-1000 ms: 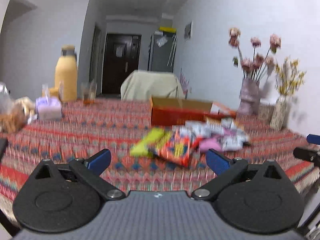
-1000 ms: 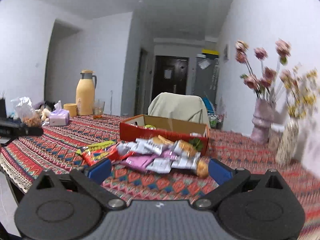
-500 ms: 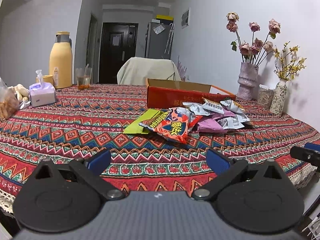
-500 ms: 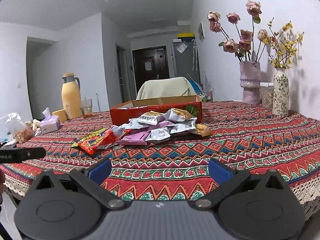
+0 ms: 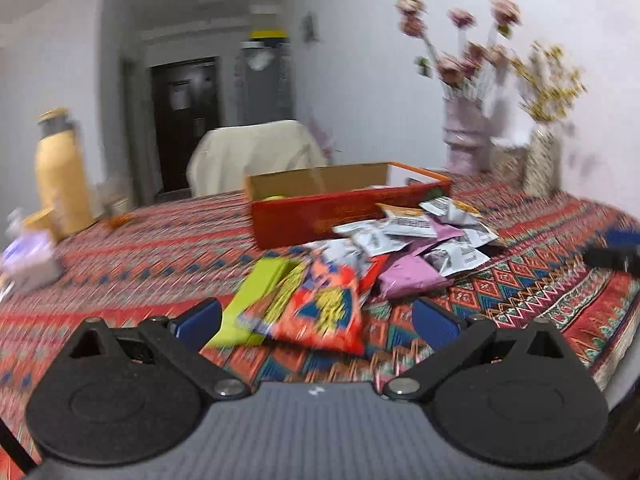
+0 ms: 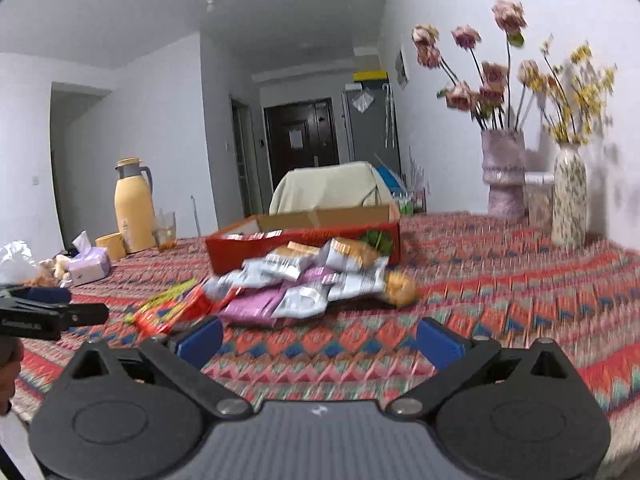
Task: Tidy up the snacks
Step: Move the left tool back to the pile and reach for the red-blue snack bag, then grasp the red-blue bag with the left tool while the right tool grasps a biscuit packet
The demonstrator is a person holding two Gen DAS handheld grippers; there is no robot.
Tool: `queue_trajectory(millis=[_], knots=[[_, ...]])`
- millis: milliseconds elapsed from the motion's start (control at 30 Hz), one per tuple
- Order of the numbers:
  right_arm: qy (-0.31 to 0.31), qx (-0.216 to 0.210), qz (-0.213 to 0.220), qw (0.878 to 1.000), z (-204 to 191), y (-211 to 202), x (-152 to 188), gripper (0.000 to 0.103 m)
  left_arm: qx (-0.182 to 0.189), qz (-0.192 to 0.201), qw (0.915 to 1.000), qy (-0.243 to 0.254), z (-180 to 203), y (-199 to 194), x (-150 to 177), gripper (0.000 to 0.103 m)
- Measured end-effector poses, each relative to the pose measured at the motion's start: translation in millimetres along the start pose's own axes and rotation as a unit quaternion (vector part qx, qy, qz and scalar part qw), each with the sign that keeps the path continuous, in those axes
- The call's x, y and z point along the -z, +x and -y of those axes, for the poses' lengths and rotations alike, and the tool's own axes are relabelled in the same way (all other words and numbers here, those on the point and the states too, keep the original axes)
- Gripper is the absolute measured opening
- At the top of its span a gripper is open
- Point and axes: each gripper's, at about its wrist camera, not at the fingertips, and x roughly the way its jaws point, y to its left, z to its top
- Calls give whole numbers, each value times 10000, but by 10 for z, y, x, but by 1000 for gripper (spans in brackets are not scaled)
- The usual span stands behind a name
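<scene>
The left tongs [image 5: 316, 320] are held wide apart and empty, low over the near edge of the surface [image 5: 160, 248], which is covered by a patterned red cloth. Just ahead of them, and partly between the blue pads [image 5: 198, 318], an orange-red snack bag [image 5: 324, 312] is seen lying flat, with a lime-green pack [image 5: 256, 292] touching its left side. Neither pack is touched by the pads. Beyond these, a loose pile of snacks [image 5: 416, 244] in silver, white and purple wrappers is heaped against the front wall of the red box [image 5: 320, 216], which stands open-topped near the middle of the surface; something yellowish is glimpsed inside it, though the blur leaves it uncertain what it is.

The right tongs [image 6: 320, 338] are likewise spread apart with nothing between them, and are held over the cloth short of the pile. In the right wrist view the snacks [image 6: 312, 284] lie ahead and slightly left of centre, the orange-red bag [image 6: 176, 310] nearest the left pad [image 6: 200, 336], and a round golden item [image 6: 398, 290] at the pile's right end. The box [image 6: 304, 238] is seen just behind the heap. At the left edge of this view the left tongs [image 6: 48, 308] are visible, held by a hand [image 6: 10, 360].

A yellow flask [image 6: 134, 208] and a tissue pack [image 6: 88, 266] stand at the far left, well apart from the snacks, and two vases [image 6: 504, 172] with flowers stand at the far right by the wall.
</scene>
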Motion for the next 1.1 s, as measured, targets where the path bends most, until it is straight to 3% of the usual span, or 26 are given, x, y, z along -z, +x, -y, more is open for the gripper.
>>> queue_trajectory(millis=[167,233,300,467,533,600,667,700,767,800,933,1100], knots=[[-196,-43,199,9996,188,372,-288,103,313,-507,9975,369,-24,701,-201,103],[-323,-110,22,9994,281,613,-388,103,375,-749,9958,379,-56,957,-225,100],[-547,-158,-265,9980,354,887,-476,102,441,-1029,9933,275,-107,1171,-241,87],[-1100,-502,-827,9892,475,1557,-603,85,702,-1385,9879,-20,-225,1405,-254,80],[-1216,-587,-943,9863,524,1790,-646,78,750,-1474,9861,-177,-268,1440,-250,80],[-1359,-705,-1004,9831,543,1978,-706,78,784,-1579,9839,-307,-286,1476,-244,80],[-1479,-1032,-1088,9776,549,2140,-757,78,775,-1635,9831,-258,-258,1476,-244,80],[-1513,-1197,-1156,9744,547,2208,-775,76,754,-1625,9837,-174,-237,1470,-244,74],[-1508,-1365,-1291,9705,541,2327,-787,58,787,-1612,9838,-77,-188,1448,-256,66],[-1442,-1435,-1398,9691,547,2383,-786,43,712,-1597,9846,-46,-170,1425,-266,65],[-1160,-1476,-1404,9721,577,2354,-765,43,527,-1556,9863,-153,-180,1293,-279,61],[-1133,-1017,-999,9833,546,1903,-796,42,363,-1146,9904,-676,-235,834,-303,60]])
